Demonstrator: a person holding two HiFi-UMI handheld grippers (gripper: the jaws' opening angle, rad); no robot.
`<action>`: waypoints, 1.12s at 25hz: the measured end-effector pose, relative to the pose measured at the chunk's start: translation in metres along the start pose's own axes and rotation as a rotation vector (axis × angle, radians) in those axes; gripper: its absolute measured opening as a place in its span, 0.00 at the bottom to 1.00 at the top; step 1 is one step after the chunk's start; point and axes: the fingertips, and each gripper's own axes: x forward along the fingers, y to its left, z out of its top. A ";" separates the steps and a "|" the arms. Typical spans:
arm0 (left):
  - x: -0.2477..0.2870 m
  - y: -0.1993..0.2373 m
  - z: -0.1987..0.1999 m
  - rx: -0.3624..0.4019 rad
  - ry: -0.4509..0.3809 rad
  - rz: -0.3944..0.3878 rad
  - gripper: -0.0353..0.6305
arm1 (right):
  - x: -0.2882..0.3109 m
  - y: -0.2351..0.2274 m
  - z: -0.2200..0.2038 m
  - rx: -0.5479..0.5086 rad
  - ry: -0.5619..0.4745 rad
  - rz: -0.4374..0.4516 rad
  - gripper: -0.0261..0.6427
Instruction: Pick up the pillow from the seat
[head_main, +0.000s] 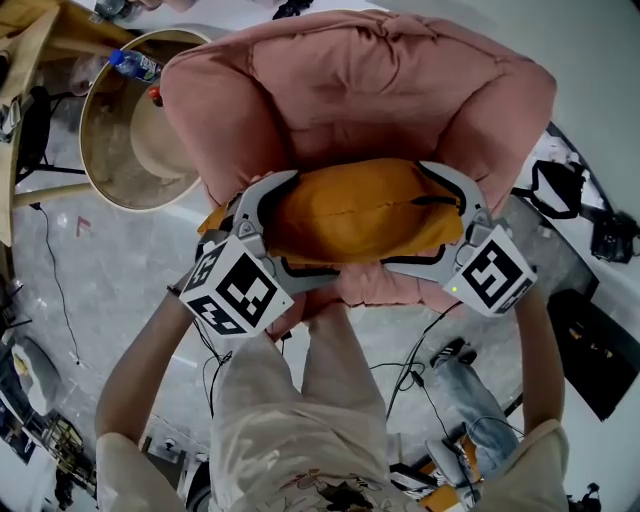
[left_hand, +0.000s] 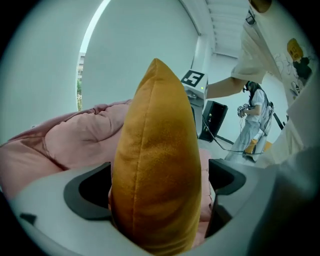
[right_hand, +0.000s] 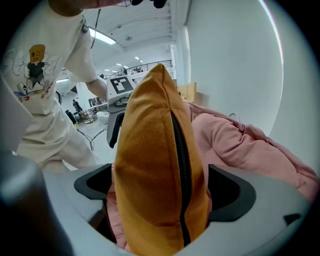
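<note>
Head view: the mustard pillow (head_main: 360, 212) sits low in the pink armchair (head_main: 350, 80), over the seat and between the padded arms. Left claw (head_main: 290, 225) and right claw (head_main: 430, 215) are clamped on its two ends. Their marker cubes (head_main: 240, 290) carry black-and-white squares. A round table (head_main: 105, 170) crowds the chair's left arm, with bare floor (head_main: 110, 270) below it.

Left gripper view: both jaws squeeze the pillow (left_hand: 155, 165), which stands on edge.

Right gripper view: same pinch, with the pillow's (right_hand: 145, 165) black zipper (right_hand: 181, 165) facing the camera.
</note>
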 end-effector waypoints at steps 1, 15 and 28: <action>0.002 0.000 -0.005 0.025 0.024 -0.018 0.95 | 0.003 0.000 0.000 -0.002 0.005 0.012 0.91; 0.034 0.003 -0.029 0.046 0.142 -0.162 0.95 | 0.032 -0.003 -0.010 -0.035 0.067 0.171 0.91; 0.038 0.004 -0.040 0.068 0.156 -0.108 0.65 | 0.051 -0.002 -0.018 -0.057 0.068 0.091 0.83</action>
